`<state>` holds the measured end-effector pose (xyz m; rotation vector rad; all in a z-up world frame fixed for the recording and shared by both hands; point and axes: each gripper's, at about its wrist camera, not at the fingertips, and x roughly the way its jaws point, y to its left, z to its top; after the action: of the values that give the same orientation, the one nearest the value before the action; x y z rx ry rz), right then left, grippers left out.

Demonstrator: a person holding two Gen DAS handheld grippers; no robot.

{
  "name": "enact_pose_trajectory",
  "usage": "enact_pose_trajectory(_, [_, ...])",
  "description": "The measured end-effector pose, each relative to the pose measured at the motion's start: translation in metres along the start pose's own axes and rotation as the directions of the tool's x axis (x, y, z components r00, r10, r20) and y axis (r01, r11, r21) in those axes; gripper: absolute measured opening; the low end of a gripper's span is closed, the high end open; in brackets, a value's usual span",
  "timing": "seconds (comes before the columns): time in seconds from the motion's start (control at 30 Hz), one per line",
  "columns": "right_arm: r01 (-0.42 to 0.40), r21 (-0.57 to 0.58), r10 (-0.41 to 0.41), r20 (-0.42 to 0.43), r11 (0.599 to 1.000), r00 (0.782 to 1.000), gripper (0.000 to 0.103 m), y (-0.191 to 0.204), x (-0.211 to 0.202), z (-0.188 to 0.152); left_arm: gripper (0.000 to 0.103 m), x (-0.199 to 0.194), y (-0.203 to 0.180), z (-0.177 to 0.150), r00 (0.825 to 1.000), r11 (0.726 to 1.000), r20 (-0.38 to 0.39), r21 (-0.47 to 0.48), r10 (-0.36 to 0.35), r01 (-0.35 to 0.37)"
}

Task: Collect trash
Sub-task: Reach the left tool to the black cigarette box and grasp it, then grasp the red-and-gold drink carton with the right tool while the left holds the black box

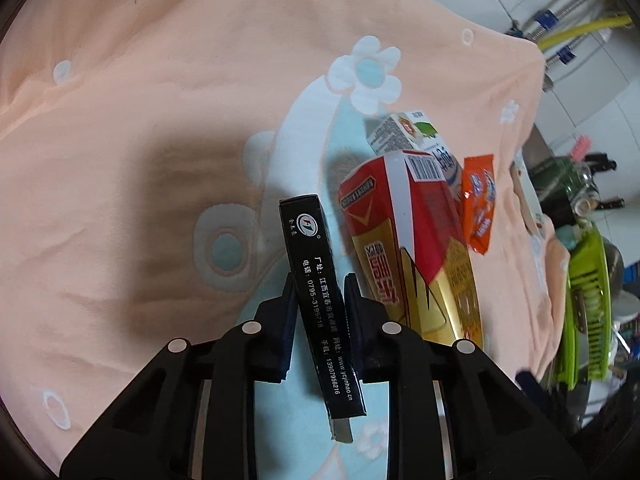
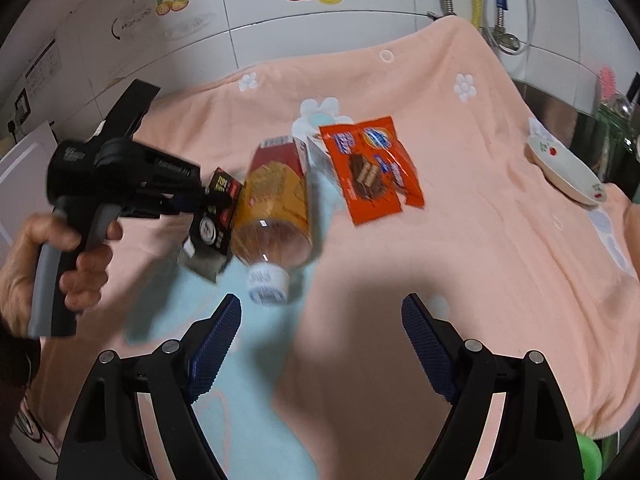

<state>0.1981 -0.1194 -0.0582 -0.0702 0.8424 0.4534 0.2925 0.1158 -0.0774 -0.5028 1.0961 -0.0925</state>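
A narrow black box (image 1: 320, 288) with white print stands on edge between the pads of my left gripper (image 1: 320, 282), which is shut on it. The right wrist view shows the same left gripper (image 2: 204, 196), held by a hand (image 2: 60, 264), with the black box (image 2: 214, 216) at its tips. Beside the box lies a plastic bottle (image 2: 276, 208) with a red and gold label (image 1: 408, 240) and a white cap. An orange wafer wrapper (image 2: 370, 168) and a white carton (image 1: 408, 132) lie past it. My right gripper (image 2: 320, 312) is open above the cloth, short of the bottle cap.
Everything rests on a peach flowered cloth (image 2: 460, 260) over a counter against a tiled wall. A white bowl (image 2: 568, 172) sits at the cloth's right edge. A green basket (image 1: 588, 300) and hoses (image 1: 580, 28) are off the far side.
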Motion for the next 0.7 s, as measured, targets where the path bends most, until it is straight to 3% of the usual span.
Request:
enact_pose_trajectory(0.33, [-0.049,-0.032,0.049,-0.016,0.998,0.999,0.078,0.018,0.037,0.053,0.022,-0.009,0.017,-0.007,0.999,0.999,-0.034,0.031,-0.013,0.014])
enact_pose_trajectory(0.7, [-0.04,-0.059,0.035,-0.078,0.997,0.996,0.074,0.012,0.086,0.08,0.022,-0.021,0.043,-0.008,0.999,0.999,-0.046,0.036,0.005,-0.003])
